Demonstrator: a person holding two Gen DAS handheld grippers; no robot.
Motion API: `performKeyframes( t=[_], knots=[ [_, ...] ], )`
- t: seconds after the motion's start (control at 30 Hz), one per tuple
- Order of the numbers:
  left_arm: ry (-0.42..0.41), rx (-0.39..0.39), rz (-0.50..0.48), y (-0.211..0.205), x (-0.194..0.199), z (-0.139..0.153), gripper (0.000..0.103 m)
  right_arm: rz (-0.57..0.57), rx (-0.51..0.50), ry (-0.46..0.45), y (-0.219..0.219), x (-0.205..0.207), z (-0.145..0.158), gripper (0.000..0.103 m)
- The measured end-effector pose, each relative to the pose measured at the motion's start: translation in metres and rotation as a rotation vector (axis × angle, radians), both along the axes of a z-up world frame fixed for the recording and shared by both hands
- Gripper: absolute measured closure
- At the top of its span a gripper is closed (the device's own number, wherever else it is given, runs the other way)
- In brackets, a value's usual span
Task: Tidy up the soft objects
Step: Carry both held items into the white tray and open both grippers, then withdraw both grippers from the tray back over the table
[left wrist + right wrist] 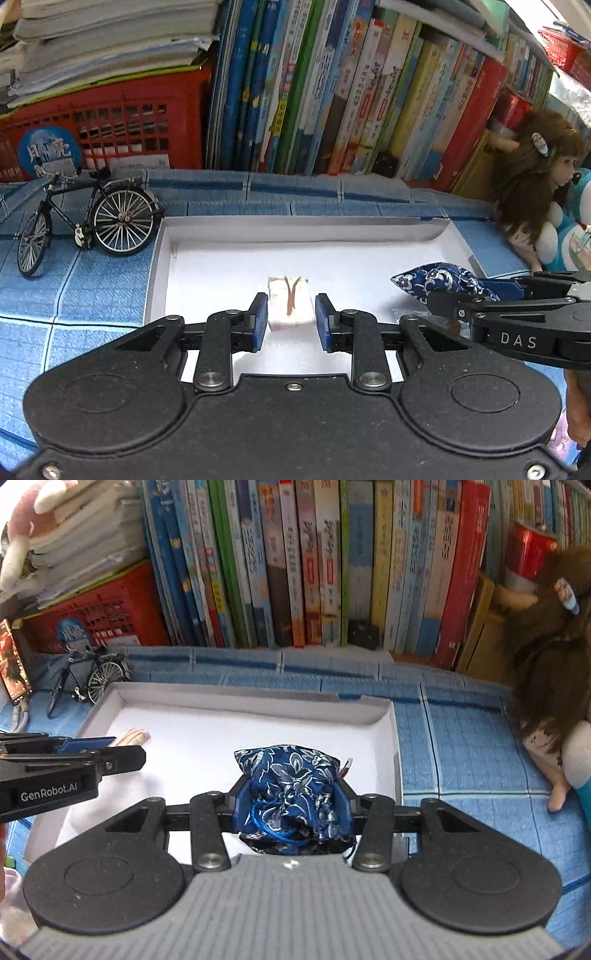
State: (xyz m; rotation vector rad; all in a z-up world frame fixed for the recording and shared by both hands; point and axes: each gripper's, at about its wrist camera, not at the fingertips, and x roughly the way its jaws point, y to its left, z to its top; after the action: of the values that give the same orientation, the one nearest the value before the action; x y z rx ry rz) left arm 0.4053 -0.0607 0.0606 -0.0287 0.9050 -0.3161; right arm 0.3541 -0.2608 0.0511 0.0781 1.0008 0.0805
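Note:
A shallow white box (pixel 295 227) lies on the blue tiled mat. My left gripper (pixel 290 308) hangs just over the box floor, its blue pads shut on a small white soft packet (pixel 290 299) with a brown Y-shaped mark. In the right wrist view the left gripper (pixel 122 751) comes in from the left, the packet (pixel 135 735) poking out past its tips. My right gripper (pixel 291 788) is shut on a dark blue floral drawstring pouch (pixel 288 775) over the right part of the box (pixel 240 701). In the left wrist view the pouch (pixel 439 277) sticks out of the right gripper (pixel 480 291).
A model bicycle (pixel 88 221) stands left of the box. Behind it are a red basket (pixel 110 122) under stacked papers and a row of upright books (pixel 351 92). A long-haired doll (pixel 535 184) and a blue-white plush (pixel 569 236) sit at the right. A phone (pixel 14 664) leans far left.

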Motion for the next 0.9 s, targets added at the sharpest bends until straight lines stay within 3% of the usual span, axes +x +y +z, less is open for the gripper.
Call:
performKeyframes(
  t=[0.2, 0.3, 0.37, 0.7, 0.9],
  knots=[
    [0.010, -0.004, -0.006, -0.003, 0.002, -0.003, 0.076, 0.001, 0.000, 0.030, 0.000, 0.005, -0.002, 0.042],
    [0.004, 0.000, 0.000, -0.003, 0.002, -0.001, 0.063, 0.004, 0.021, 0.025, -0.001, 0.003, 0.000, 0.032],
    [-0.002, -0.001, 0.002, -0.002, 0.000, 0.002, 0.061, 0.003, 0.019, 0.017, -0.001, 0.001, 0.003, 0.024],
    [-0.109, 0.004, 0.037, 0.018, -0.026, 0.038, 0.028, -0.015, 0.062, -0.091, -0.014, -0.028, 0.038, 0.015],
    [-0.170, -0.012, 0.017, 0.028, -0.058, 0.061, 0.022, -0.004, 0.077, -0.179, -0.021, -0.059, 0.063, 0.012]
  ],
)
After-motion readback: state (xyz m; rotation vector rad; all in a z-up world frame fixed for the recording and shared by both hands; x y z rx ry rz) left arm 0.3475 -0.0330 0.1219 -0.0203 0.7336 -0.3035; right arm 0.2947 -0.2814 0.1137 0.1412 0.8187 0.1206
